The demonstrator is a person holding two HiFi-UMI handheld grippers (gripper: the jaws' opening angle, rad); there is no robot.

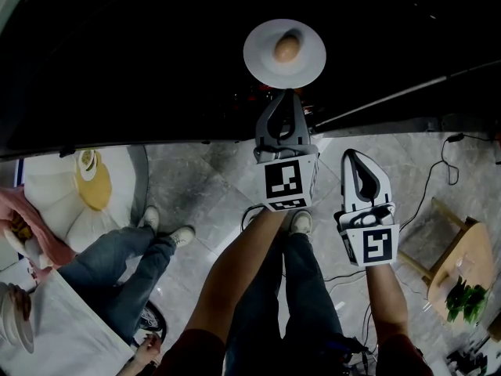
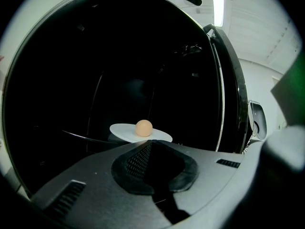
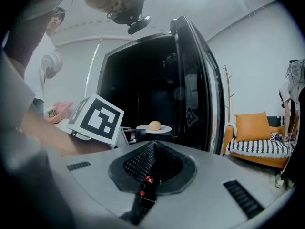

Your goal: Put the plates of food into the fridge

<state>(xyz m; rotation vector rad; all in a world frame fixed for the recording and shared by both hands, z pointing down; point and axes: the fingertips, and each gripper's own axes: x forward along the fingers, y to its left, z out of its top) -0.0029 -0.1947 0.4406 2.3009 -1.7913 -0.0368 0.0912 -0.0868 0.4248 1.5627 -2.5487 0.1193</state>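
A white plate [image 1: 262, 57] carrying a round brown bun [image 1: 287, 48] is level inside the dark fridge [image 1: 156, 53]. My left gripper [image 1: 283, 94] reaches in from below with its jaws shut on the plate's near rim. In the left gripper view the plate [image 2: 121, 129] and the bun [image 2: 144, 128] sit right past the closed tips of the left gripper [image 2: 150, 144], above a shelf edge [image 2: 81, 135]. My right gripper [image 1: 354, 157] hangs back outside the fridge, shut and empty. From the right gripper [image 3: 153, 144] I see the plate [image 3: 164, 128] beyond the left gripper's marker cube [image 3: 97, 118].
The fridge door [image 3: 200, 80] stands open on the right. A person in jeans [image 1: 133, 265] sits at the left by a table with dishes [image 1: 47, 319]. A wooden stool with a plant [image 1: 466, 265], floor cables [image 1: 430, 178] and an orange sofa [image 3: 257, 132] lie to the right.
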